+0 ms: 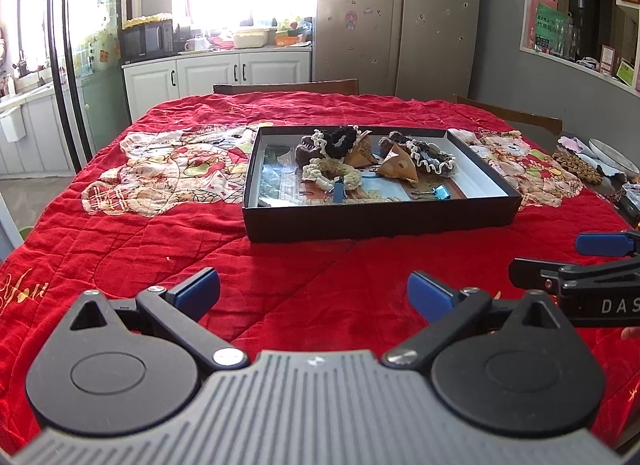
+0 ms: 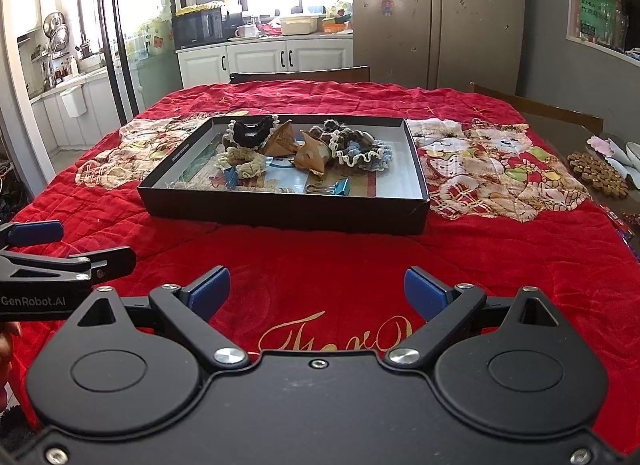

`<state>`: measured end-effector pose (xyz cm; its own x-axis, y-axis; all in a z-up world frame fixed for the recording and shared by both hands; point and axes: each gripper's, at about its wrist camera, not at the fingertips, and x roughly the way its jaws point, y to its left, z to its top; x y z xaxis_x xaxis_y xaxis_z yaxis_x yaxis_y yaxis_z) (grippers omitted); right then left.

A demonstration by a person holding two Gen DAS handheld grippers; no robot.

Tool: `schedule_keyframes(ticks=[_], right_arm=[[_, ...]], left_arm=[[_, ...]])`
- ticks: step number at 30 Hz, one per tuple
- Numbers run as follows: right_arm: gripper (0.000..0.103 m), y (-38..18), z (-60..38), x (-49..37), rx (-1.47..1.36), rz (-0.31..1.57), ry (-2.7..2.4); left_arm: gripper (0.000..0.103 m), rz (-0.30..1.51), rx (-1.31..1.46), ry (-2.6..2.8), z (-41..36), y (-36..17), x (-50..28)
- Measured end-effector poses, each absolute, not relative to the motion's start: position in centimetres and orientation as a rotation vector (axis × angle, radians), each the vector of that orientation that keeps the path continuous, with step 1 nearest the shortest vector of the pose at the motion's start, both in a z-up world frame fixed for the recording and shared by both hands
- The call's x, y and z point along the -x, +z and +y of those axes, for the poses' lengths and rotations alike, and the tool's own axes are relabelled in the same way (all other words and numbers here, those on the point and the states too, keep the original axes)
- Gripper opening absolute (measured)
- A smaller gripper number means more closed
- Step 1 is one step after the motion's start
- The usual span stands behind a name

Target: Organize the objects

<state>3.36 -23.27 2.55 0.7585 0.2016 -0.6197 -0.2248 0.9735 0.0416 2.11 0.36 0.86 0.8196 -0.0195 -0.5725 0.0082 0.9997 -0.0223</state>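
Observation:
A shallow black box point(image 1: 380, 221) point(image 2: 280, 213) sits mid-table on a red quilt. Inside lie several crocheted scrunchies point(image 1: 334, 143) point(image 2: 362, 151), brown paper pyramids point(image 1: 398, 165) point(image 2: 312, 155) and blue binder clips point(image 1: 440, 193) point(image 2: 340, 187). My left gripper point(image 1: 314, 293) hovers open over the quilt in front of the box, nothing between its blue pads. My right gripper point(image 2: 316, 291) is open too, equally short of the box and empty. Each gripper shows at the other view's edge: the right gripper's fingers point(image 1: 600, 245), the left gripper's fingers point(image 2: 36, 233).
The red quilt point(image 1: 160, 257) point(image 2: 500, 249) covers the table. At the right edge are a cork trivet point(image 1: 578, 167) point(image 2: 596, 175) and plates point(image 1: 614, 155). Wooden chair backs point(image 1: 286, 87) point(image 2: 540, 109) stand behind the table, with kitchen cabinets and a fridge beyond.

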Motion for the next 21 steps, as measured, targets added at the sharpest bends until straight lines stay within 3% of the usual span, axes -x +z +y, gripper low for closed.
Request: schedule_keyframes(ticks=[21], right_arm=[[0.094, 2.34, -23.19, -3.38, 0.035, 0.683, 0.236]], left_arm=[[0.103, 0.625, 0.008, -0.014, -0.09, 0.84, -2.05]])
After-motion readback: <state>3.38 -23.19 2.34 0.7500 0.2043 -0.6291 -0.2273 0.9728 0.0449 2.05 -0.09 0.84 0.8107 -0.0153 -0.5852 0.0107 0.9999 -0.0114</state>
